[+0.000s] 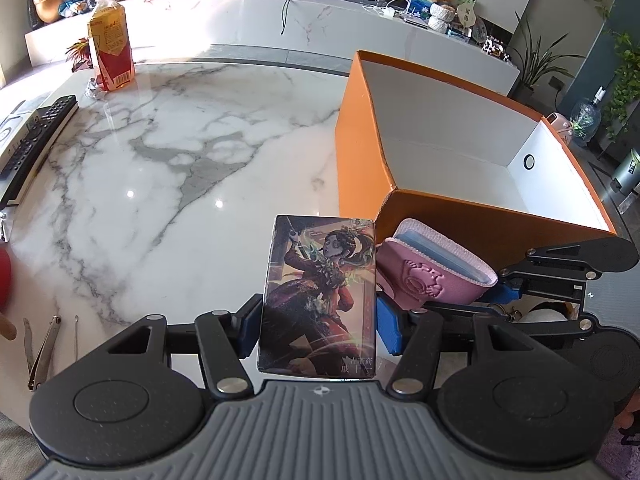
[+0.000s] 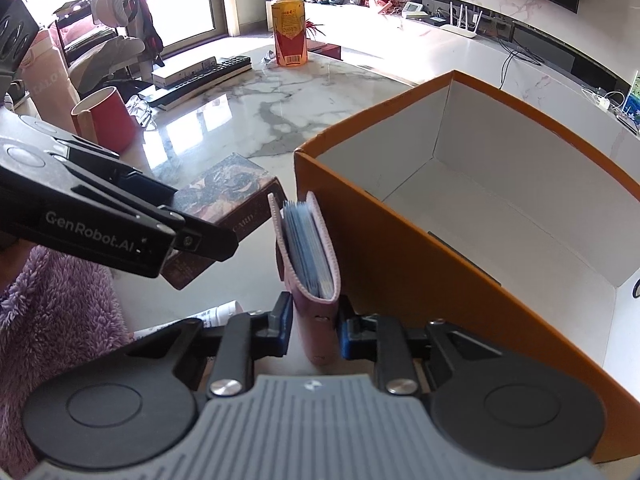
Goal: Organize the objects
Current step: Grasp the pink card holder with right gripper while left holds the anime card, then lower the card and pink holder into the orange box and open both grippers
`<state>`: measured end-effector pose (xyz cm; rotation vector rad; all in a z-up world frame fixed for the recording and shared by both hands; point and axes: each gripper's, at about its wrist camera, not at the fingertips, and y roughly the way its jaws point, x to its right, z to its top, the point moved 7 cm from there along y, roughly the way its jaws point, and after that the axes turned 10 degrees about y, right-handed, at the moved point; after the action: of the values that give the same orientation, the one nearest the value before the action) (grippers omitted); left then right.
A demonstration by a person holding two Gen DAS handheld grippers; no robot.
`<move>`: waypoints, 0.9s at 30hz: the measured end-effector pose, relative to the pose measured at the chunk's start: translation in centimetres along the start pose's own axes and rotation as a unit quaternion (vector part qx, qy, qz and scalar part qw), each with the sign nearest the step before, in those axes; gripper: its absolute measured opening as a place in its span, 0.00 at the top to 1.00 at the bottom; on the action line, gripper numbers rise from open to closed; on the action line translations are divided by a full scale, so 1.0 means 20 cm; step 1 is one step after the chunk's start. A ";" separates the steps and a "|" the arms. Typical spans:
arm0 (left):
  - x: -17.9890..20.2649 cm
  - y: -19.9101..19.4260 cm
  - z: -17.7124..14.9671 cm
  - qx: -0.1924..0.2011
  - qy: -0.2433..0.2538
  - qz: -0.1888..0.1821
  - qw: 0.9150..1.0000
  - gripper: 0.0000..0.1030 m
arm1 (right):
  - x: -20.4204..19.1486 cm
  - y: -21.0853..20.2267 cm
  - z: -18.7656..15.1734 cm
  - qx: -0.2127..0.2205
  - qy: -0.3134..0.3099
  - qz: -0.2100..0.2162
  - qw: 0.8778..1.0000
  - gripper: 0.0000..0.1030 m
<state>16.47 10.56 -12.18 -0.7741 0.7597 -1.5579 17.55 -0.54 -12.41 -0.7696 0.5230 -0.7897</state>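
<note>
My left gripper (image 1: 318, 326) is shut on a card box (image 1: 318, 296) printed with a figure in red, held upright over the marble table (image 1: 160, 168). The box also shows in the right wrist view (image 2: 224, 204). My right gripper (image 2: 312, 330) is shut on a pink card holder (image 2: 308, 248) with blue cards inside, held edge-up beside the near wall of an open orange box (image 2: 400, 248). The card holder (image 1: 428, 268) and the orange box (image 1: 440, 144), white and empty inside, also show in the left wrist view, just right of the card box.
A drink bottle (image 1: 110, 52) stands at the table's far side. A remote control (image 1: 36, 136) lies on a white box at the left. A red cup (image 2: 108, 120), nail clippers (image 1: 42, 356) and a purple fuzzy cloth (image 2: 52, 320) are near the front edge.
</note>
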 end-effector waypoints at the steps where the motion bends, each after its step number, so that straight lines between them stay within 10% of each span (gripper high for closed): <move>1: 0.00 -0.01 0.00 0.001 0.001 0.001 1.000 0.35 | 0.00 -0.01 0.00 0.000 0.000 -0.001 1.000 0.78; 27: 0.30 -0.30 0.44 0.087 0.069 -0.057 0.992 0.35 | 0.31 -0.74 0.27 0.115 0.187 0.049 0.974 0.82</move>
<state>19.75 4.85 -1.78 -0.5954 0.6770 -1.7699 18.53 -10.14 1.62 -0.3773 0.7842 -0.8910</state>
